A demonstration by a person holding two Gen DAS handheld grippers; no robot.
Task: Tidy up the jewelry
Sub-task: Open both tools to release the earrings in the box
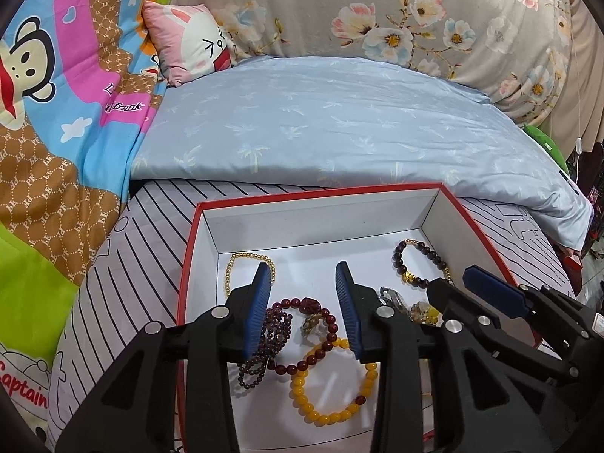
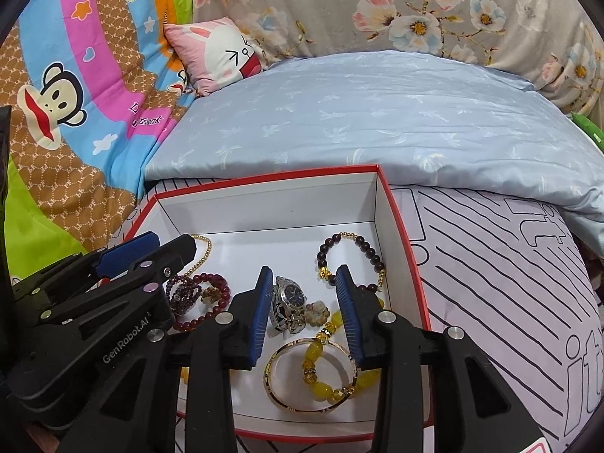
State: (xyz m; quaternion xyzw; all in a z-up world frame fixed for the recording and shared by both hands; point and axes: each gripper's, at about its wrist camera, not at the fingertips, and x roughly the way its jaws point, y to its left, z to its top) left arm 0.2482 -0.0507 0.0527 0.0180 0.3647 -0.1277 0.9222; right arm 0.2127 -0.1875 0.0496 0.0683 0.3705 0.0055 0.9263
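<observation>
The red-rimmed box (image 1: 377, 188) sits on the striped bedsheet (image 2: 509, 283), and every piece in view already lies on its white floor, so the sorting looks to be in its arranging stage rather than the gathering one. By the far left corner lies a thin gold bead chain (image 1: 232, 264). The left gripper (image 1: 304, 275) hovers over the left half of the floor, jaws spread and holding nothing; below it a purple beaded strand (image 1: 264, 355) tangles with a dark red bead bracelet (image 1: 324, 324), which overlaps a yellow bead bracelet (image 1: 332, 381) towards the near edge. The next move probably calls for parting these three, pinching one strand only. In the middle lies a silver wristwatch (image 2: 288, 298), tipped on its side just beside the right gripper's left finger. The right gripper (image 2: 305, 279) hangs empty too, fingers apart, over a gold bangle (image 2: 275, 396) with a chunky yellow bracelet (image 2: 321, 381) draped across it. Towards the far right corner a dark bead bracelet with gold charms (image 2: 358, 249) lies by itself, clear of the rest
</observation>
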